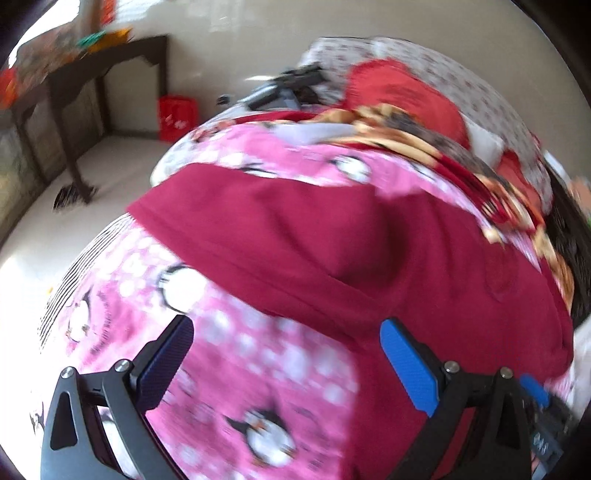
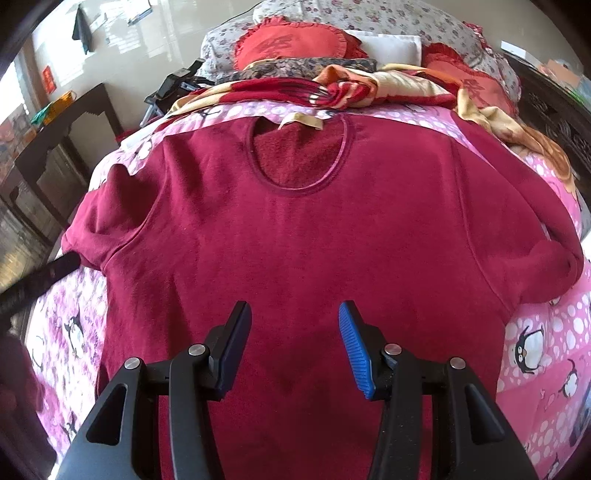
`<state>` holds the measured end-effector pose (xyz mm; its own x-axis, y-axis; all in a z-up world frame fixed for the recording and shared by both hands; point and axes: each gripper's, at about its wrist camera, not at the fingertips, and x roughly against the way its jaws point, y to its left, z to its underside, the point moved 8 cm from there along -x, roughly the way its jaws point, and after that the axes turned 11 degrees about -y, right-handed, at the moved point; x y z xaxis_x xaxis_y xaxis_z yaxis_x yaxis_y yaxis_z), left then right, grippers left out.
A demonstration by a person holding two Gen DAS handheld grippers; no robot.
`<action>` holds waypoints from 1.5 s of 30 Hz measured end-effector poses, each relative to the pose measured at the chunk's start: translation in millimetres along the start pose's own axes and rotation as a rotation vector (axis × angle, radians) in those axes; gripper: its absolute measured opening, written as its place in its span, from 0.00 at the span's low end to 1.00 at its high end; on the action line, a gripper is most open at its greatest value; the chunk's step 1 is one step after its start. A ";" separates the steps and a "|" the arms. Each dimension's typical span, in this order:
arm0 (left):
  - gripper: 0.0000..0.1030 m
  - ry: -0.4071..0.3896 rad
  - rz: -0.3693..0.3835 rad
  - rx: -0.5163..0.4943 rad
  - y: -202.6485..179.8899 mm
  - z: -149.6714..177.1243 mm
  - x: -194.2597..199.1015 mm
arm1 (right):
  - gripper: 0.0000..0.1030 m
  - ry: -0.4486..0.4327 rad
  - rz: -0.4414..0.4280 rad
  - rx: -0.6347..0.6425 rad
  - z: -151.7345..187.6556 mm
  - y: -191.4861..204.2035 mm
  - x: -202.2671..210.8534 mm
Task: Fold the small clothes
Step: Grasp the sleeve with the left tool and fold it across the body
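Note:
A dark red long-sleeved top (image 2: 295, 229) lies spread flat on the pink penguin bed cover (image 2: 535, 332), with its round neck (image 2: 299, 155) at the far end and both sleeves folded back at the sides. My right gripper (image 2: 293, 308) hovers open over the lower middle of the top, with nothing pinched between its pads. The left wrist view is blurred. There my left gripper (image 1: 286, 325) stands wide open over the cover, at the edge of the top (image 1: 369, 251); its blue finger (image 1: 406, 365) is over the red cloth.
Red heart cushions (image 2: 291, 42), floral pillows (image 2: 388, 18) and a crumpled patterned blanket (image 2: 369, 86) fill the head of the bed. A black device (image 2: 173, 85) lies at its far left. A dark wooden table (image 1: 110, 74) and a red bag (image 1: 177, 116) stand by the wall.

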<state>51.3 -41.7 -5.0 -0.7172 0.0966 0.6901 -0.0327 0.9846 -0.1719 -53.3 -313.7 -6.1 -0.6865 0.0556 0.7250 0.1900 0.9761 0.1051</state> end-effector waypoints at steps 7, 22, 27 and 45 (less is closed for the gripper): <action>0.93 -0.003 -0.089 0.254 95.6 -38.9 -38.0 | 0.28 0.013 -0.015 0.026 1.1 11.9 -5.8; 0.66 -0.029 -0.129 0.446 155.0 -64.0 -111.6 | 0.28 0.066 -0.023 0.020 6.0 20.9 -27.8; 0.10 -0.018 -0.082 0.478 155.6 -70.5 -117.6 | 0.28 0.074 -0.020 0.004 7.6 16.2 -28.1; 0.09 -0.204 0.363 0.079 -84.7 -81.1 42.2 | 0.28 0.022 -0.008 -0.084 -2.1 -16.5 -6.2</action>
<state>80.3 -109.2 95.7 -0.8150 0.3960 0.4231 0.1994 0.8772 -0.4368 -50.7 -330.6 -10.9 -0.6729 0.0426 0.7385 0.2438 0.9553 0.1671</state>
